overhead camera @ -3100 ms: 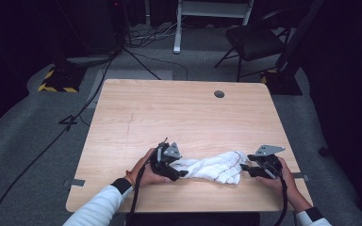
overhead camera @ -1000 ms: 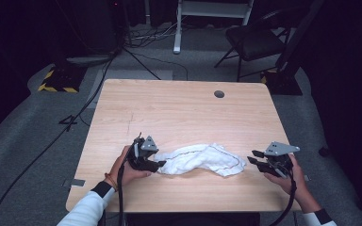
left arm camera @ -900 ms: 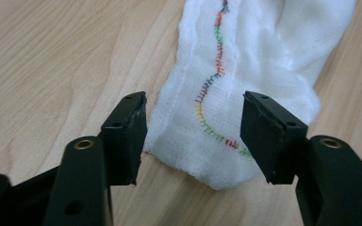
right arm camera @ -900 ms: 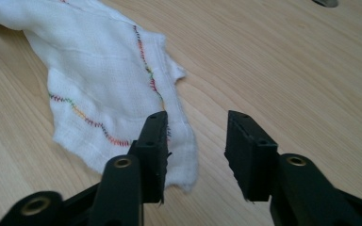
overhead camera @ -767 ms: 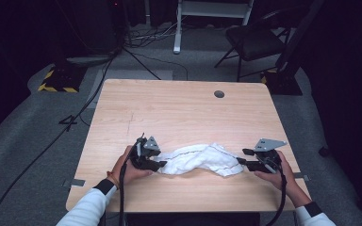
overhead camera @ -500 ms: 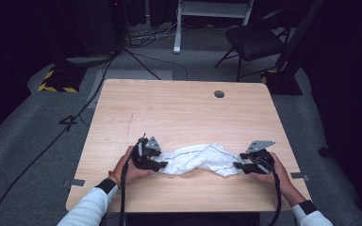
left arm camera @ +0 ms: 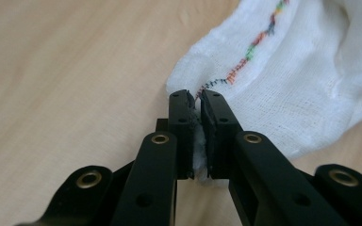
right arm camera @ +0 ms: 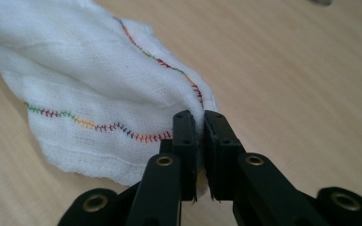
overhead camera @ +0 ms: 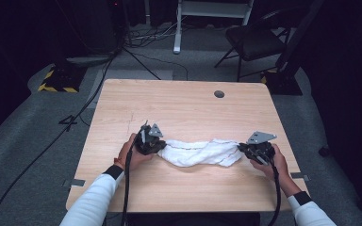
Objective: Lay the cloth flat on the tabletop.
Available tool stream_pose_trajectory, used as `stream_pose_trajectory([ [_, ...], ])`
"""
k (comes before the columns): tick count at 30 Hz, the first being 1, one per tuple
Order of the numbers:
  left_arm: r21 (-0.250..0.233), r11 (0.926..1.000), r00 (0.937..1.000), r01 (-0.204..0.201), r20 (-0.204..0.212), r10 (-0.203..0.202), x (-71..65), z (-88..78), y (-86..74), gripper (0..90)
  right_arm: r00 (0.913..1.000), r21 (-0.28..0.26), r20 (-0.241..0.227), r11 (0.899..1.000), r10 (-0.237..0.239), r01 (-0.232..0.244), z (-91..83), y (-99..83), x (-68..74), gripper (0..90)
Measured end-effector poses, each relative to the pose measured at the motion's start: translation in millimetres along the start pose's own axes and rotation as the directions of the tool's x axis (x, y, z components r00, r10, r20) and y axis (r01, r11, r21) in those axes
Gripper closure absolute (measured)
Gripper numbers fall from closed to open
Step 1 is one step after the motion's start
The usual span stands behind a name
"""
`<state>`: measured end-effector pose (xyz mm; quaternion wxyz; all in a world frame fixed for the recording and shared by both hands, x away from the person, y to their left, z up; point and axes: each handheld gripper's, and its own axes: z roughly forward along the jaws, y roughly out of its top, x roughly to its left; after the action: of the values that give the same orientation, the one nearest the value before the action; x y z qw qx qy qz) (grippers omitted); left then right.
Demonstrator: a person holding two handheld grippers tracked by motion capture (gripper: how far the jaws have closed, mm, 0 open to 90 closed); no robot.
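Note:
A white gauze cloth with a rainbow-stitched hem lies bunched in a long band across the near part of the wooden table. My left gripper has just been closing and is shut on the cloth's left end, with fabric pinched between its pads. At the cloth's right end, my right gripper has likewise just been closing and now clamps a corner of the hem. Both grippers rest low near the tabletop, held by hands that come in from the bottom.
A round cable hole sits near the table's far edge. Beyond the table stand a dark chair and a white stand, with cables on the grey floor. Bare wood surrounds the cloth on all sides.
The right gripper has moved left to the cloth's right end and closed on it. The left gripper has closed on the left end. The cloth now lies stretched longer between them.

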<state>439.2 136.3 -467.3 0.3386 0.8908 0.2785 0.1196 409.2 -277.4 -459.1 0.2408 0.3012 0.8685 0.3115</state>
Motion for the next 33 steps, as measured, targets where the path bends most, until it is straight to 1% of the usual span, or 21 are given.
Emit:
stream_pose_trajectory([
  [2, -0.021, 0.9997, 0.9999, 0.013, -0.004, -0.013, 3.7, -3.3, 3.2, 84.0, 0.9998, -0.016, 0.020, 1.000, 0.006, -0.005, -1.2, 3.5, -2.8, 84.3],
  [3, -0.067, 0.9975, 0.9993, 0.023, -0.029, -0.025, 8.4, -11.3, 8.6, 84.1, 0.9984, -0.069, 0.051, 0.997, 0.025, -0.021, -7.5, 11.4, -9.6, 84.3],
  [5, -0.107, 0.9938, 0.9982, 0.032, -0.046, -0.038, 10.1, -19.2, 10.6, 84.1, 0.9973, -0.109, 0.063, 0.994, 0.036, -0.029, -14.7, 16.0, -13.4, 84.3],
  [7, -0.114, 0.9931, 0.9979, 0.029, -0.055, -0.035, 9.5, -23.4, 9.6, 84.1, 0.9972, -0.129, 0.061, 0.991, 0.044, -0.036, -19.6, 17.5, -14.6, 84.4],
  [8, -0.120, 0.9921, 0.9971, 0.036, -0.062, -0.044, 8.3, -27.6, 6.0, 84.1, 0.9986, -0.165, 0.044, 0.986, 0.030, -0.023, -30.3, 16.1, -13.9, 84.3],
  [10, -0.119, 0.9921, 0.9963, 0.039, -0.071, -0.048, 7.4, -29.6, 3.0, 84.1, 0.9993, -0.175, 0.028, 0.984, 0.025, -0.020, -33.8, 14.4, -12.8, 84.4],
  [11, -0.097, 0.9939, 0.9964, 0.053, -0.060, -0.059, 4.9, -31.4, -4.4, 84.1, 0.9996, -0.207, -0.027, 0.978, 0.002, -0.008, -43.8, 6.6, -7.0, 84.4],
  [12, -0.097, 0.9939, 0.9964, 0.053, -0.060, -0.059, 4.9, -31.4, -4.4, 84.1, 0.9985, -0.212, -0.052, 0.977, -0.016, 0.004, -46.5, 3.3, -3.9, 84.4],
  [15, -0.024, 0.9981, 0.9974, 0.057, -0.044, -0.058, -4.0, -30.4, -23.2, 84.0, 0.9889, -0.178, -0.130, 0.983, -0.073, 0.049, -51.5, -11.8, 11.6, 84.3],
  [16, -0.024, 0.9981, 0.9974, 0.057, -0.044, -0.058, -4.0, -30.4, -23.2, 83.8, 0.9889, -0.178, -0.130, 0.983, -0.073, 0.049, -51.5, -11.8, 11.6, 84.3],
  [17, 0.007, 0.9982, 0.9978, 0.059, -0.030, -0.059, -8.4, -30.0, -31.5, 83.5, 0.9768, -0.150, -0.190, 0.986, -0.099, 0.071, -50.7, -24.7, 22.7, 84.3],
  [20, 0.036, 0.9978, 0.9985, 0.055, -0.005, -0.055, -14.3, -30.7, -41.4, 83.0, 0.9683, -0.100, -0.232, 0.992, -0.093, 0.071, -46.6, -37.4, 30.2, 83.9],
  [21, 0.036, 0.9978, 0.9985, 0.055, -0.005, -0.055, -14.3, -30.7, -41.4, 82.6, 0.9683, -0.100, -0.232, 0.992, -0.093, 0.071, -46.6, -37.4, 30.2, 83.9],
  [22, 0.047, 0.9975, 0.9985, 0.053, 0.008, -0.054, -15.7, -30.8, -43.2, 82.4, 0.9665, -0.056, -0.241, 0.996, -0.087, 0.076, -42.2, -45.9, 33.5, 83.7],
  [23, 0.041, 0.9977, 0.9984, 0.055, 0.013, -0.056, -18.5, -34.0, -45.9, 82.5, 0.9670, -0.039, -0.242, 0.997, -0.079, 0.071, -40.6, -48.9, 34.2, 83.6],
  [26, 0.048, 0.9973, 0.9980, 0.055, 0.030, -0.056, -20.8, -36.1, -47.5, 81.2, 0.9701, -0.018, -0.235, 0.998, -0.062, 0.059, -39.3, -53.8, 33.4, 83.2],
  [27, 0.053, 0.9974, 0.9973, 0.050, 0.051, -0.053, -23.8, -37.5, -49.7, 80.1, 0.9714, -0.011, -0.231, 0.998, -0.055, 0.054, -40.1, -55.1, 32.8, 82.8],
  [28, 0.055, 0.9975, 0.9975, 0.044, 0.052, -0.047, -25.1, -37.7, -50.0, 77.8, 0.9721, -0.007, -0.229, 0.999, -0.052, 0.052, -40.5, -55.7, 32.1, 81.8],
  [30, 0.059, 0.9974, 0.9981, 0.041, 0.044, -0.044, -26.3, -38.1, -49.2, 62.1, 0.9746, -0.001, -0.220, 0.999, -0.042, 0.043, -41.2, -56.6, 31.6, 81.3],
  [32, 0.012, 0.9987, 0.9982, 0.049, 0.036, -0.049, -25.3, -39.2, -37.8, 50.6, 0.9789, 0.006, -0.204, 1.000, -0.016, 0.018, -42.5, -59.7, 28.4, 80.1],
  [33, 0.012, 0.9987, 0.9982, 0.049, 0.036, -0.049, -25.3, -39.2, -37.8, 44.0, 0.9789, 0.006, -0.204, 1.000, -0.016, 0.018, -42.5, -59.7, 28.4, 80.1],
])
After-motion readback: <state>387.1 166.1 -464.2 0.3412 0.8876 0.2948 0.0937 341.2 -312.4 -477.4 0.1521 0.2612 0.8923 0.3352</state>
